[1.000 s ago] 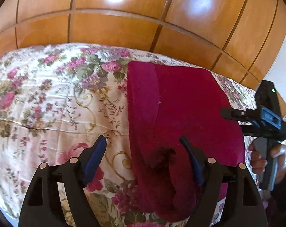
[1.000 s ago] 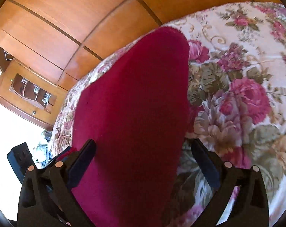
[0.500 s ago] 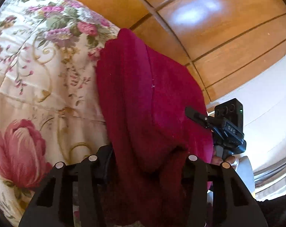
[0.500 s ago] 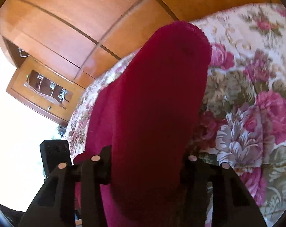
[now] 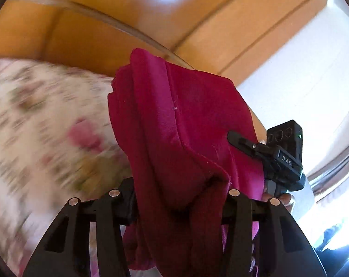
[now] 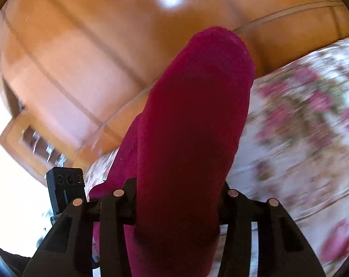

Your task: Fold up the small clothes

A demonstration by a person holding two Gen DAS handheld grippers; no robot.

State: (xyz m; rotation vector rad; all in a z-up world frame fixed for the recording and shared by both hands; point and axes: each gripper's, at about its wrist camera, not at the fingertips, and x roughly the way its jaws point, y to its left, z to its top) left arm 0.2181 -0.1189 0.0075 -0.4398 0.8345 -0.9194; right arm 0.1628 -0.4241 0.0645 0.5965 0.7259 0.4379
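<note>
We had the left gripper (image 5: 179,207) clamped on a bunched near edge of the red cloth (image 5: 181,124), whose folded layers rose away from us above the blurred floral bedspread (image 5: 47,127). The right gripper (image 6: 178,210) was likewise closed on the cloth (image 6: 197,115), which stood up between its jaws against the wood panels (image 6: 93,46). In the left view that right gripper (image 5: 278,159) showed just right of the cloth, its fingers hidden behind the fabric.
</note>
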